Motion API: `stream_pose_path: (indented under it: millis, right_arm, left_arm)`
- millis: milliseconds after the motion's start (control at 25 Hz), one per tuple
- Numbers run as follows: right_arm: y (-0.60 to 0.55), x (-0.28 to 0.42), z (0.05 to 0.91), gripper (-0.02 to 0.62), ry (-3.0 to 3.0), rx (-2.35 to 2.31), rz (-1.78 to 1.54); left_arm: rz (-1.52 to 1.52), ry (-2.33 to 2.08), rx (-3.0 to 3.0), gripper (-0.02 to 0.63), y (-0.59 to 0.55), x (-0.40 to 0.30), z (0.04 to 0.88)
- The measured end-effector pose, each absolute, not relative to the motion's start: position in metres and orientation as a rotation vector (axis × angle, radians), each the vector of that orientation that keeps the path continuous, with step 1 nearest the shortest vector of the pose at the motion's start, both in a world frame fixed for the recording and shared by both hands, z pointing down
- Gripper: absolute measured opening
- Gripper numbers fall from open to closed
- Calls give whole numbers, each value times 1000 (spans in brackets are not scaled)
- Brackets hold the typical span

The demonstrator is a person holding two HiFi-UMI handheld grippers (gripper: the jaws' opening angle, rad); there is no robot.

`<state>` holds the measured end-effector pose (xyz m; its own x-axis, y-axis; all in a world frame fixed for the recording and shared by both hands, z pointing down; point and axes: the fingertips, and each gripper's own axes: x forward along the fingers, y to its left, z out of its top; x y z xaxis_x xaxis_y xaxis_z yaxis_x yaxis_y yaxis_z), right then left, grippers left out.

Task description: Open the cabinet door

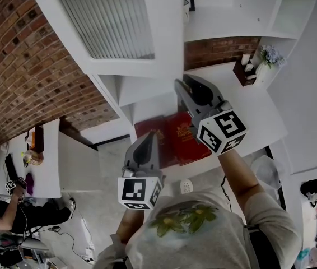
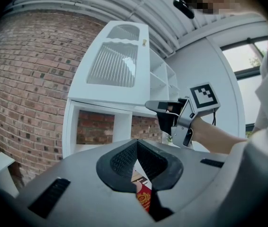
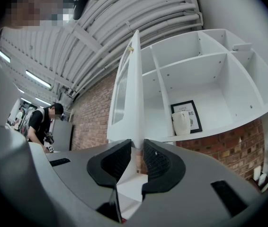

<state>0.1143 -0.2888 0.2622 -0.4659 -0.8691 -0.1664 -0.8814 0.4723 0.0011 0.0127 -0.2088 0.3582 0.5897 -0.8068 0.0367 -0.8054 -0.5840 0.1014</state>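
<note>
The white cabinet door [image 1: 113, 21] with its ribbed glass panel stands swung out from the cabinet. It shows edge-on [image 3: 135, 93] in the right gripper view. My right gripper [image 1: 182, 86] is at the door's lower free corner. That corner fills the gap between the pads, so the right gripper [image 3: 137, 145] is shut on it. My left gripper [image 1: 147, 138] hangs lower and to the left, away from the door. Its tips meet in the left gripper view [image 2: 137, 143] with nothing held. That view also shows the door [image 2: 120, 63] and my right gripper [image 2: 154, 106].
Red books [image 1: 172, 136] lie on the white counter [image 1: 259, 111] under the grippers. A mug [image 3: 181, 123] and a framed picture [image 3: 191, 111] sit in an open shelf. A flower vase [image 1: 267, 55] stands at the right, a brick wall [image 1: 24, 66] left, and a person [image 1: 1, 214] is at a table.
</note>
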Motion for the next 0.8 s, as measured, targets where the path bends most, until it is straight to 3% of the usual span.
stream_pose_path:
  millis: [800]
  right_arm:
    - [-264, 101, 261, 89, 2542, -1600, 145]
  left_arm:
    - [-17, -1397, 2699, 9, -185, -13, 354]
